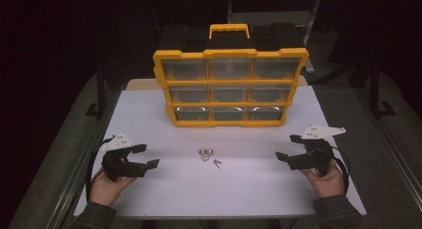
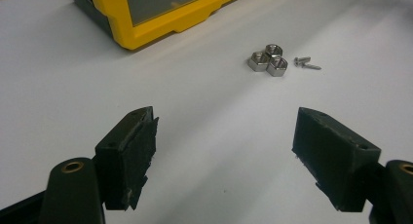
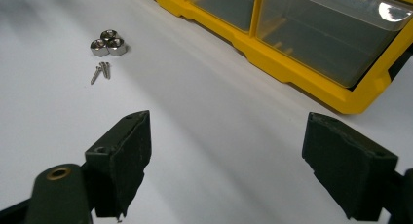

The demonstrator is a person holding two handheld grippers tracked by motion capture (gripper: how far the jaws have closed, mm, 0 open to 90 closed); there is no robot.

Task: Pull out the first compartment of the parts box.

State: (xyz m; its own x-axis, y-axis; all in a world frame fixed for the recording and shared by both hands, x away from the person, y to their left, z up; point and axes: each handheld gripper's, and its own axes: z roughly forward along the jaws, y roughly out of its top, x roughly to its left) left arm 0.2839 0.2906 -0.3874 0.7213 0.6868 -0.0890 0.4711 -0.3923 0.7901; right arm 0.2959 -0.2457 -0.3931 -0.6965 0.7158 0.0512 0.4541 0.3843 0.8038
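A yellow drawer organizer [image 1: 230, 87] with clear drawers stands upright at the upper centre of the white bench [image 1: 249, 189]. Below it, mid-frame, three hex nuts [image 1: 204, 154] cluster touching, with small screws [image 1: 217, 163] just beside them. The left gripper [image 1: 147, 156] at lower left and right gripper [image 1: 287, 148] at lower right each rest with fingers apart, holding nothing.

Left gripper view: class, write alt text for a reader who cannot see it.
Three steel hex nuts sit clustered on a white table with small screws beside them. The left gripper has its black fingers wide open below; a yellow drawer organiser stands behind.
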